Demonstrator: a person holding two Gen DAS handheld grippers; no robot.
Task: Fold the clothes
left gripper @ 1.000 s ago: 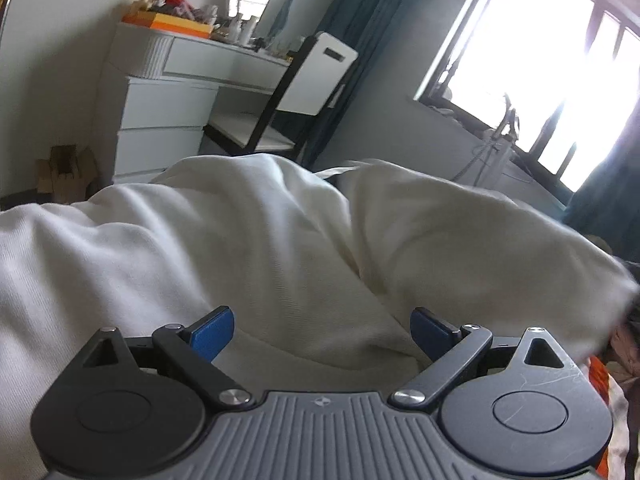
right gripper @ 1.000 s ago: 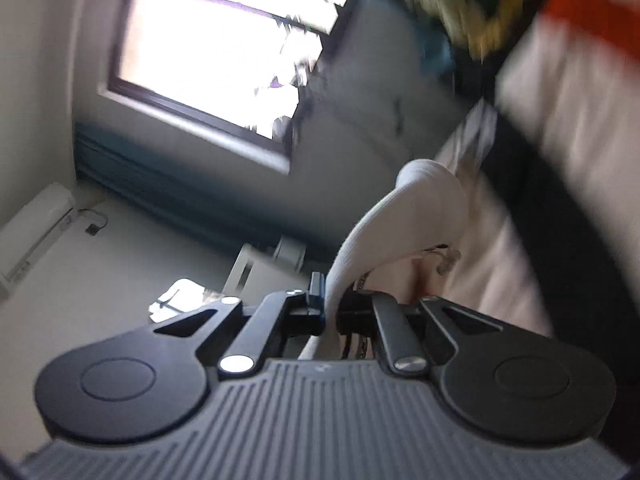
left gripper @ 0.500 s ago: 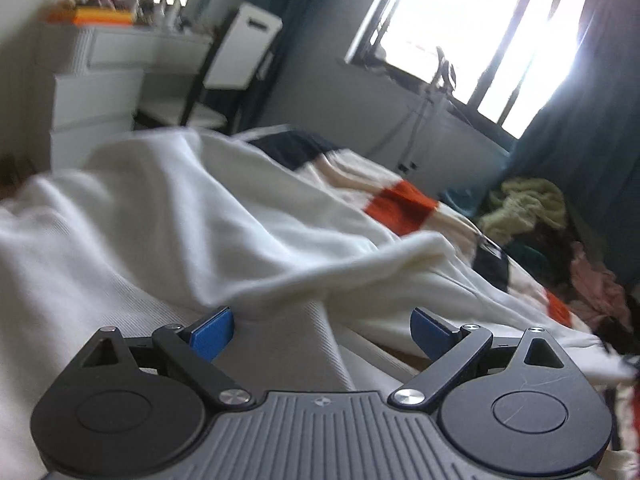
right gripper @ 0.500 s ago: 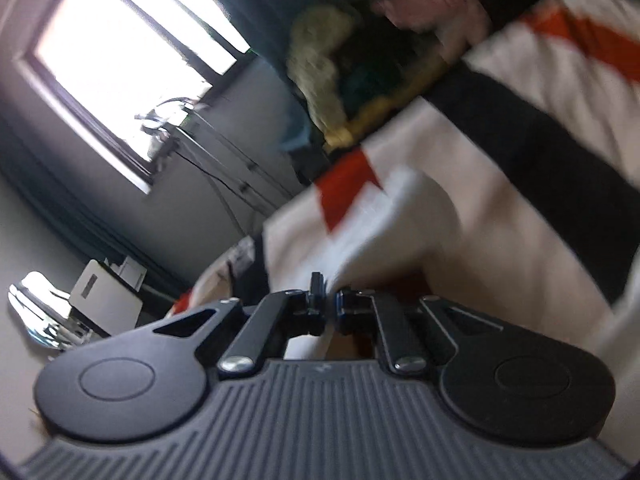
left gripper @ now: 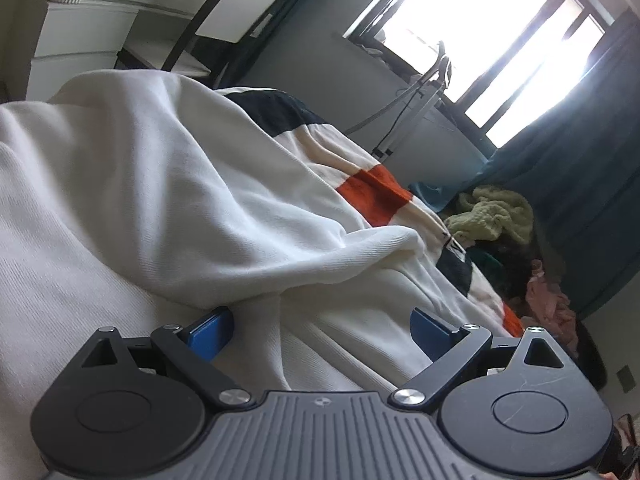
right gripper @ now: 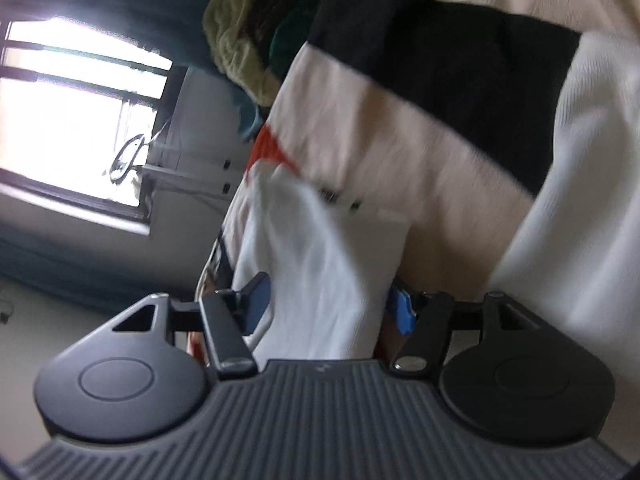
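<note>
A bed (left gripper: 360,148) under a cream blanket with navy and orange blocks fills both views; the white garment (left gripper: 168,200) lies rumpled across it, one fold draped over the lower layer; behind, a bright window (left gripper: 492,36) with dark teal curtains, a white dresser (left gripper: 80,20) with a chair (left gripper: 236,4) at it, and a heap of clothes (left gripper: 496,212) by the bed's far side, a yellow-green piece on top; the left gripper (left gripper: 322,330) is spread wide over the garment, its blue pads clear of the cloth between them, holding nothing; the right gripper (right gripper: 332,306) is parted too, a strip of the white garment (right gripper: 316,256) running loosely between its blue pads, unpinched
</note>
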